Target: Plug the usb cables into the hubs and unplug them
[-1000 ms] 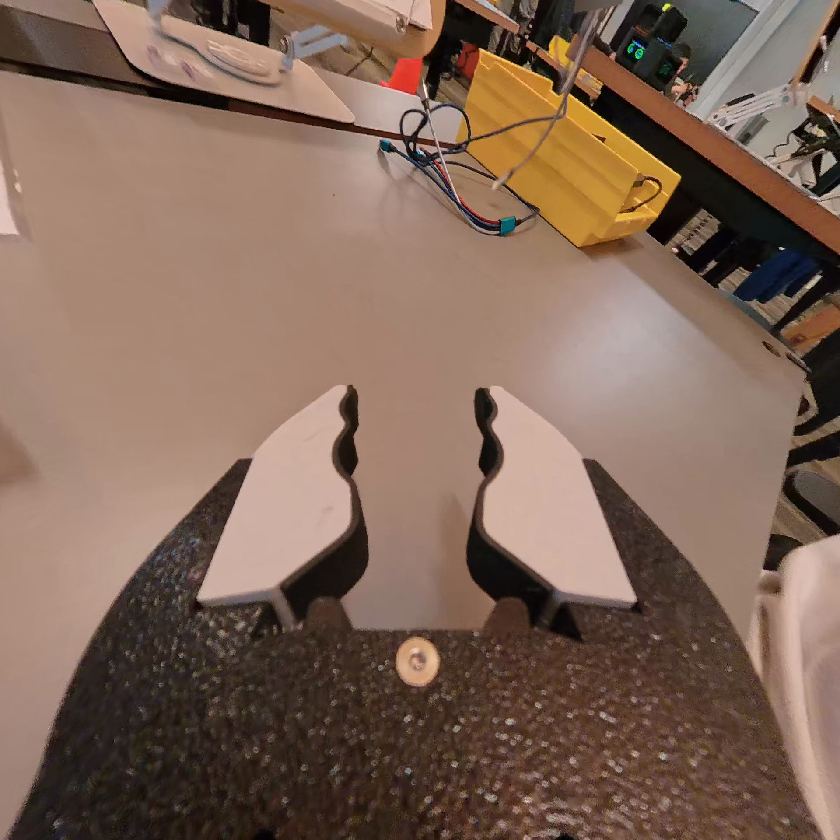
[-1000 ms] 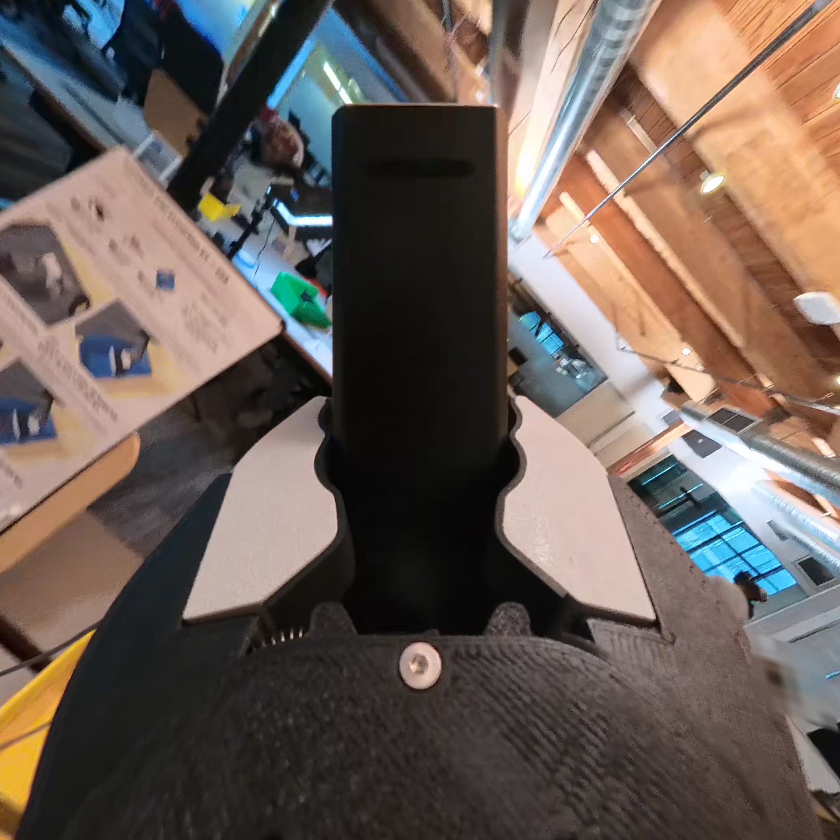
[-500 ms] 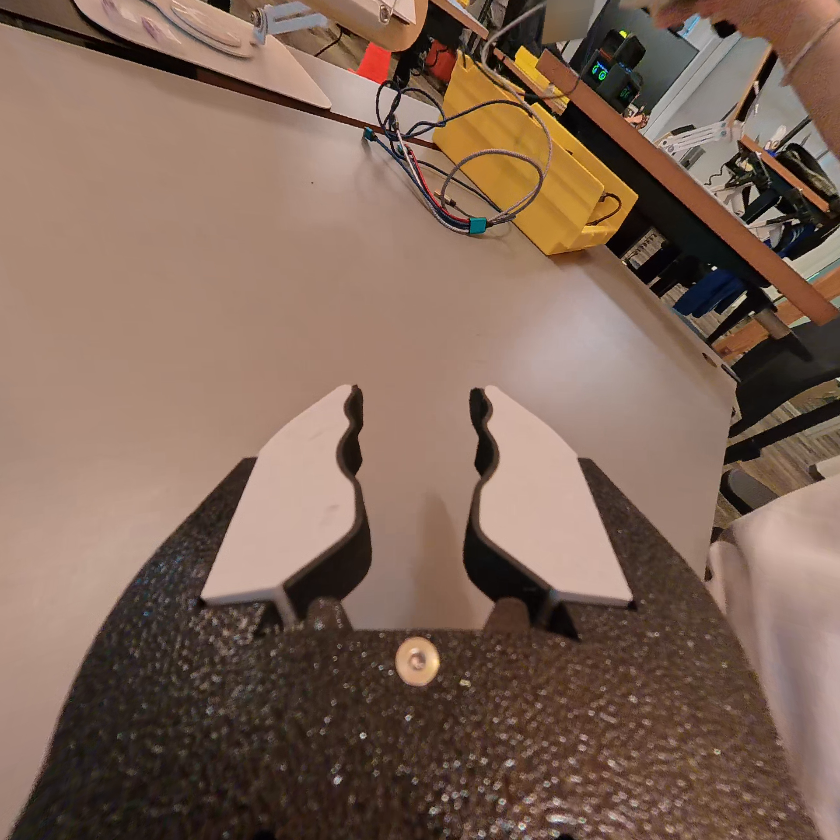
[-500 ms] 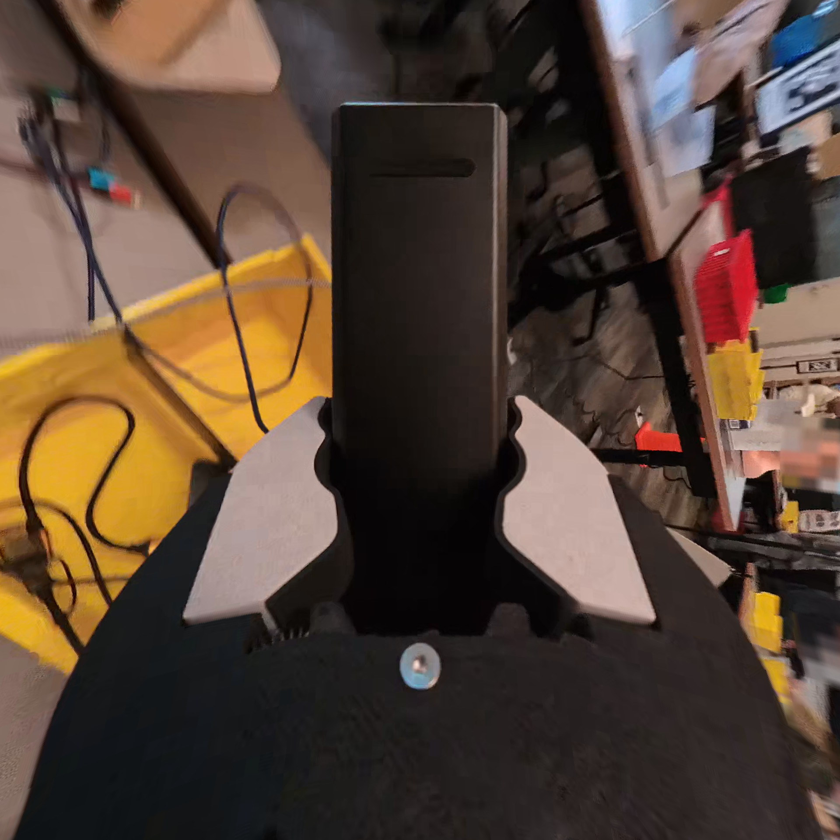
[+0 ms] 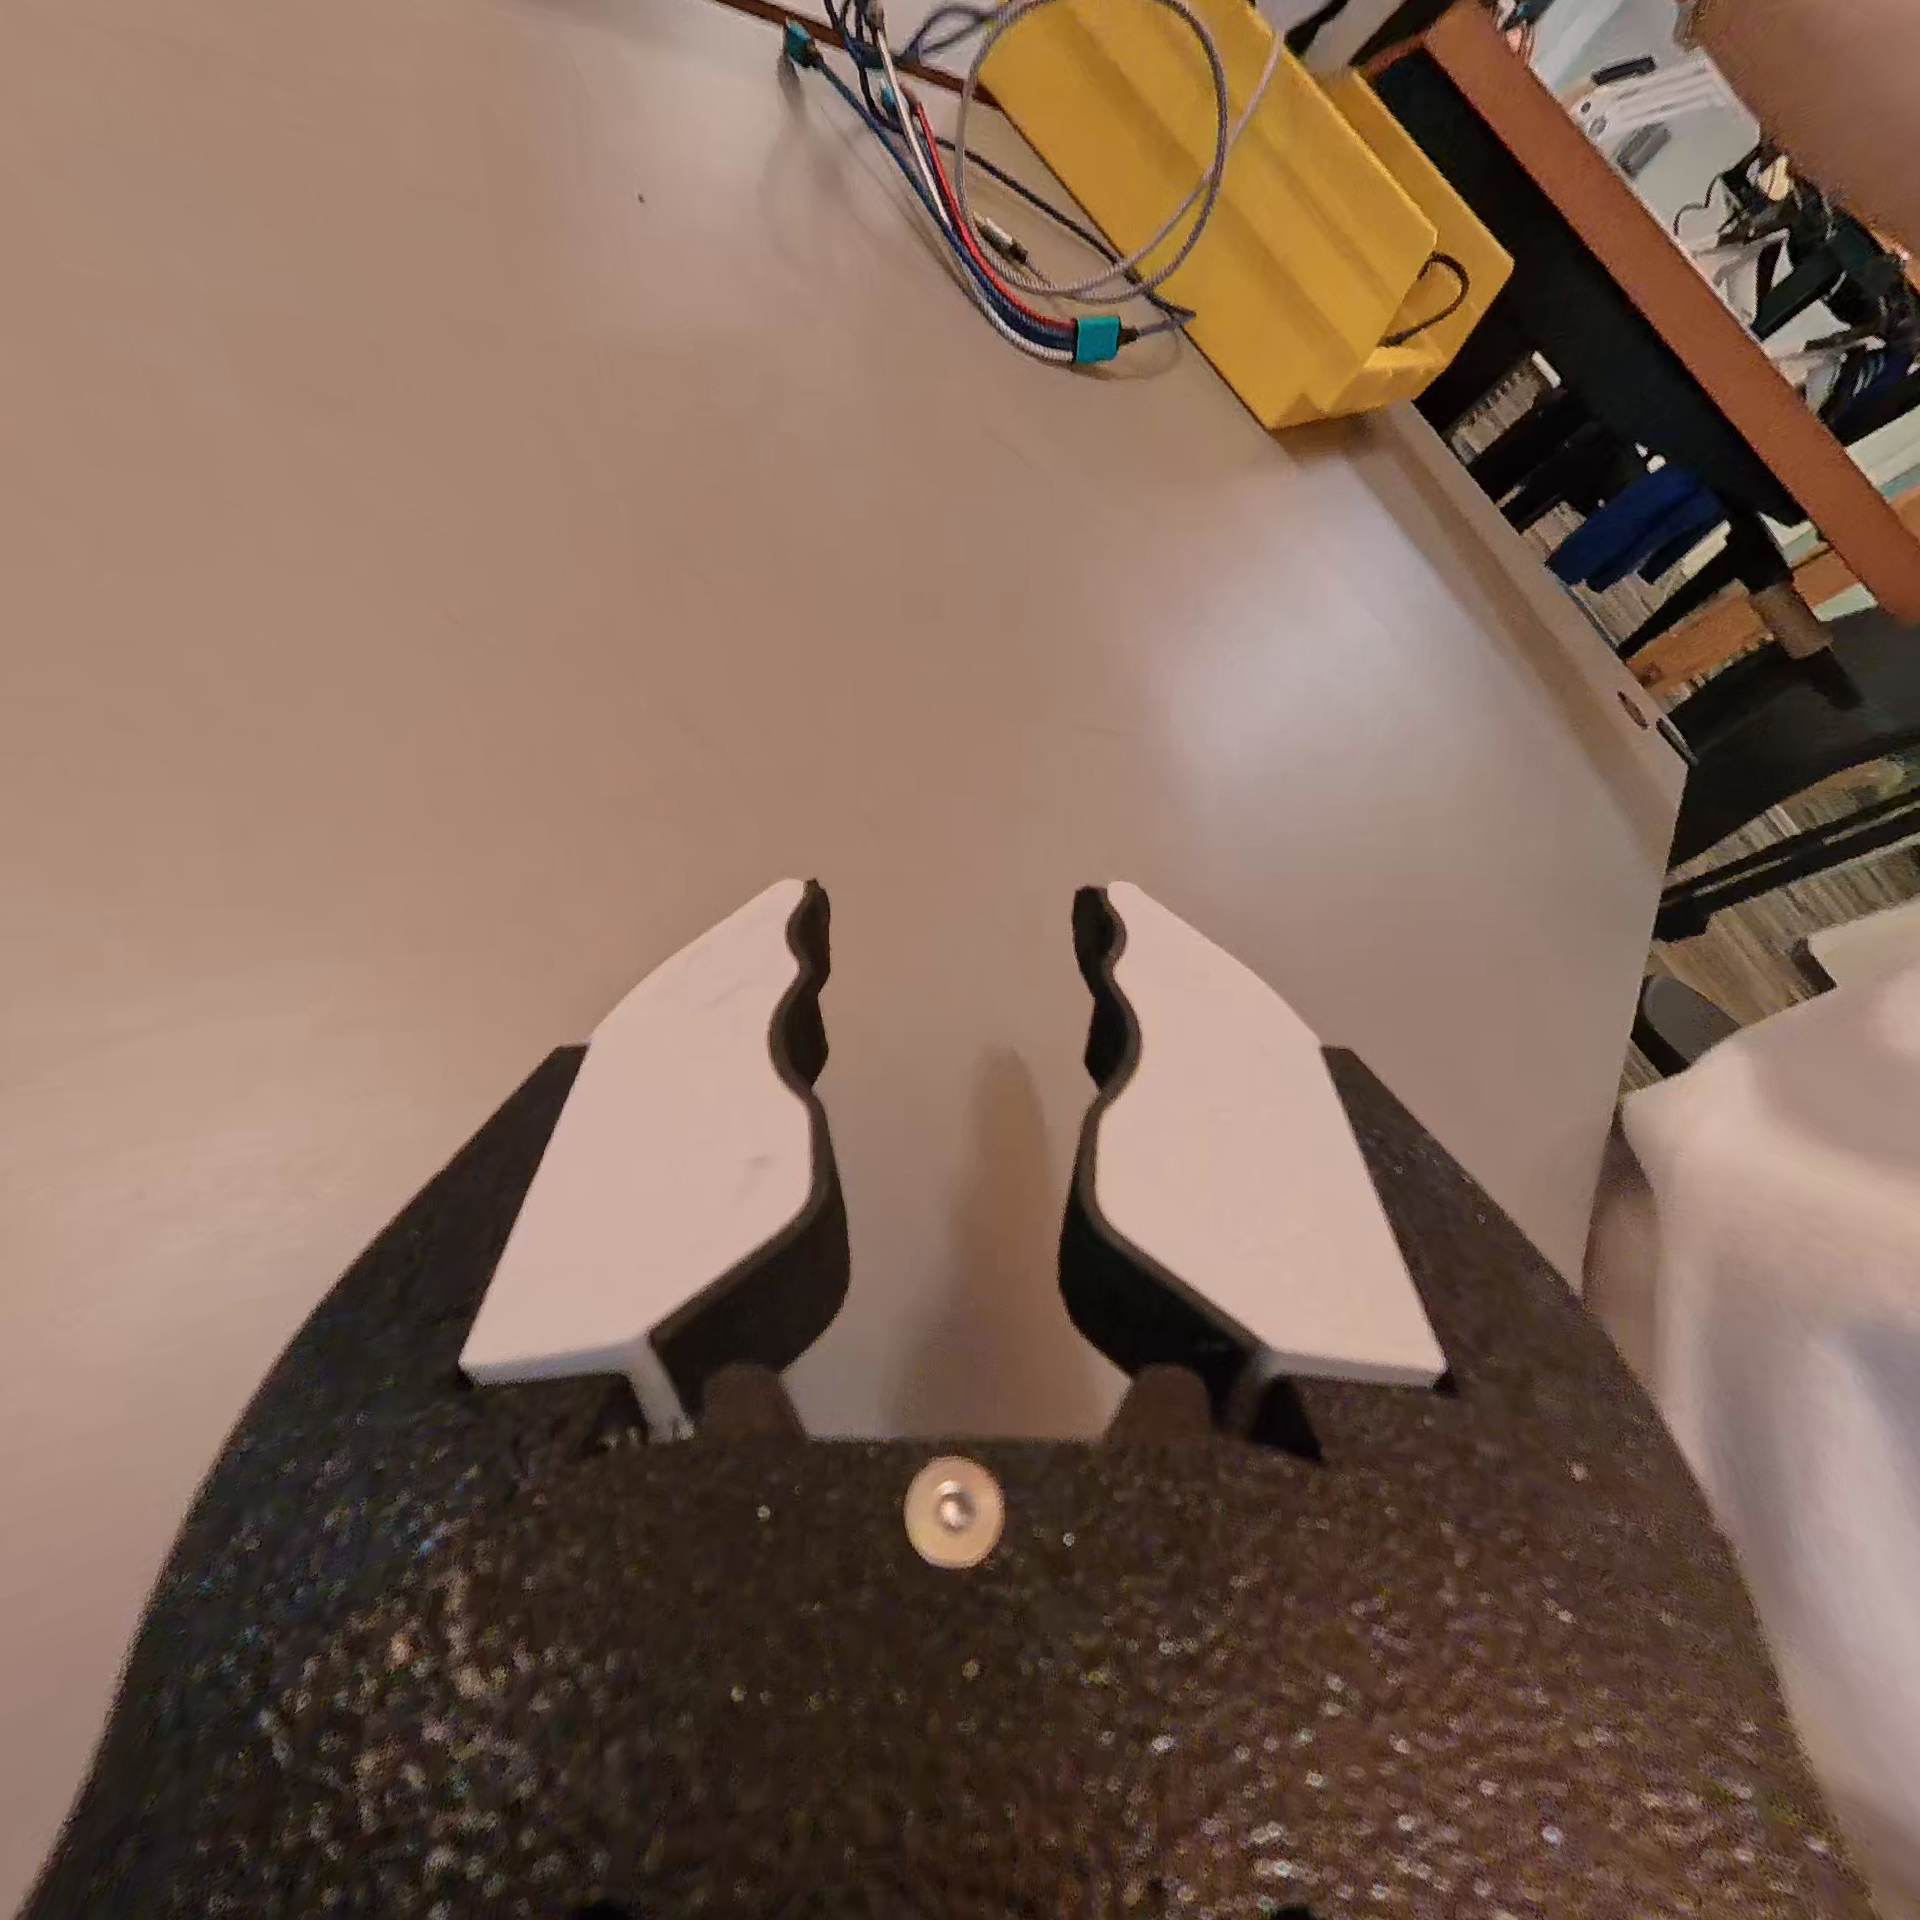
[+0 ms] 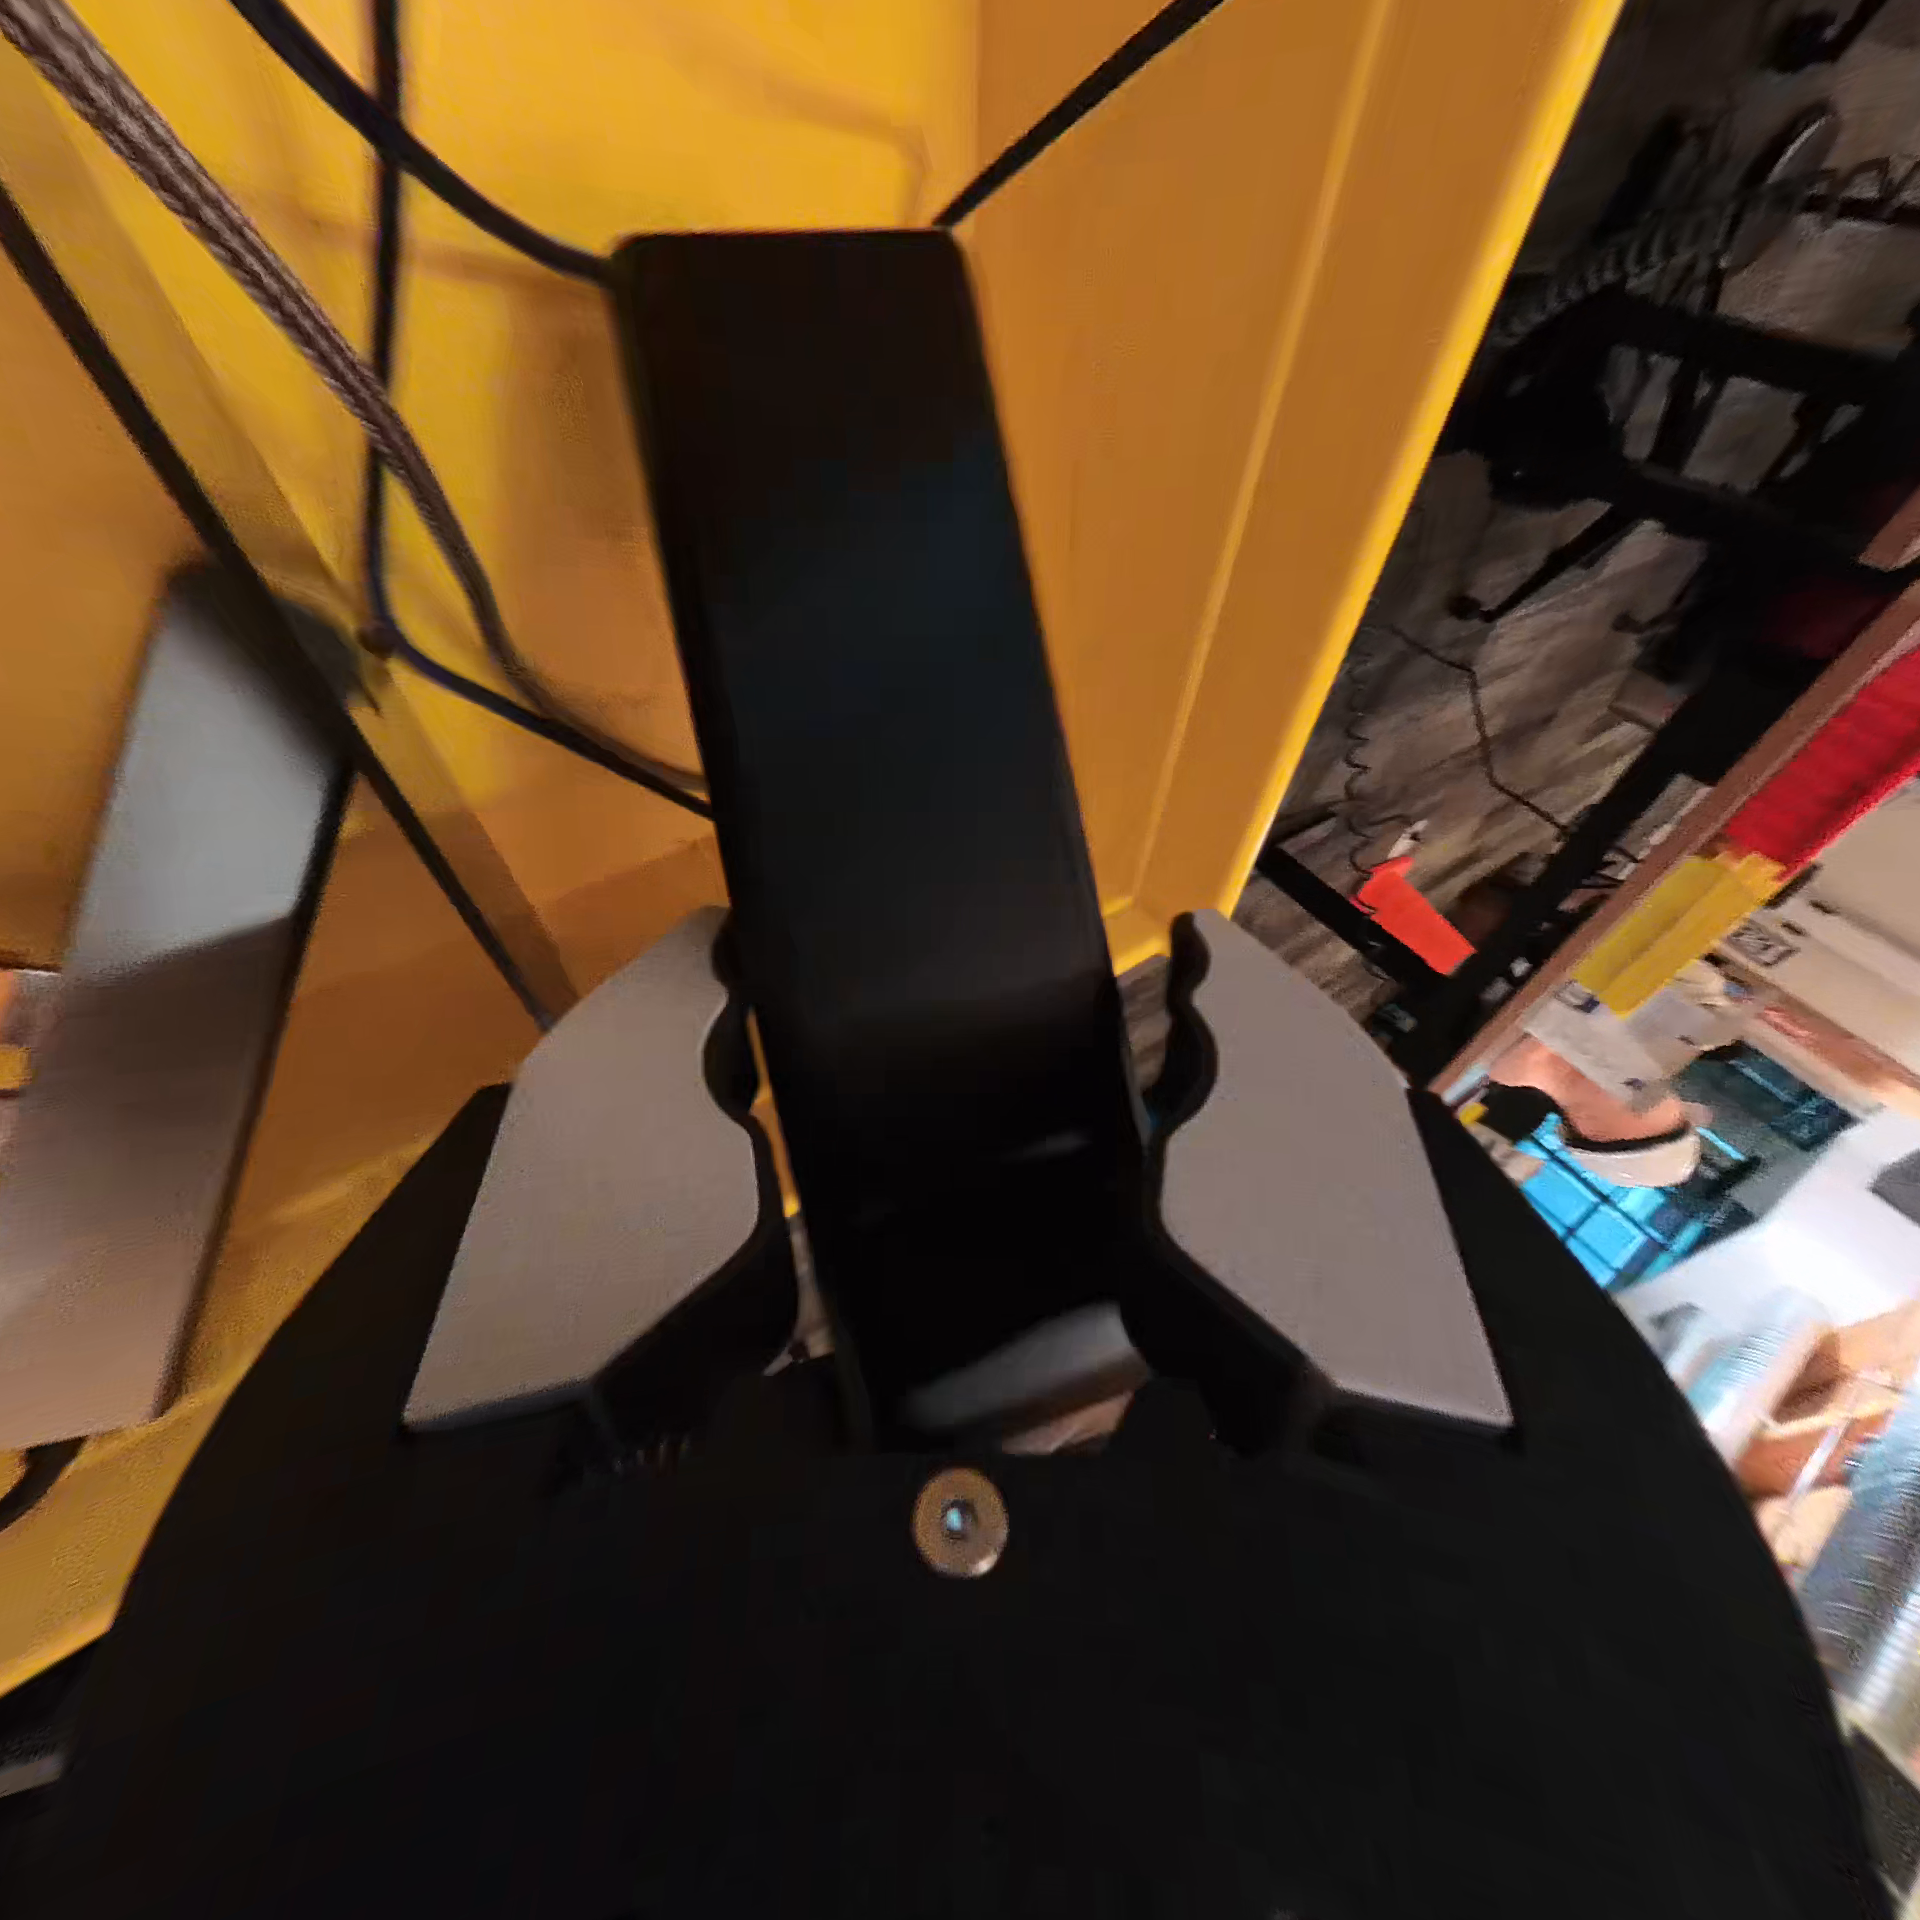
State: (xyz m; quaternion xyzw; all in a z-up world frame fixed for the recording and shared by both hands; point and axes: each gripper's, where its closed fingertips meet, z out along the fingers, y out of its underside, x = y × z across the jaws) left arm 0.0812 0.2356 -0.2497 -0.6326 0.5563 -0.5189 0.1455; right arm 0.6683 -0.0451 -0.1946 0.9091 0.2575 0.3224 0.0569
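My left gripper (image 5: pixel 945 904) is open and empty, low over the bare beige table (image 5: pixel 468 520). A bundle of USB cables (image 5: pixel 971 249) with a teal clip (image 5: pixel 1096 338) lies at the far side, next to a yellow bin (image 5: pixel 1247 208). In the right wrist view a black hub (image 6: pixel 862 675) stands tilted between the jaws of my right gripper (image 6: pixel 951 935). The left finger touches it and a gap shows at the right finger. The hub hangs inside the yellow bin (image 6: pixel 1143 416), among dark and braided cables (image 6: pixel 312 343).
A grey box (image 6: pixel 177 935) lies in the bin at the left. The table's right edge (image 5: pixel 1558 644) drops to chairs and floor. A white sleeve (image 5: pixel 1787 1351) is at the right of the left wrist view. A wooden bench stands behind the bin. Left tips to right tips: about 65 cm.
My right gripper swung down from the ceiling view into the yellow bin, and the hub has tilted with the jaws slightly wider. My left gripper moved forward a little, still open.
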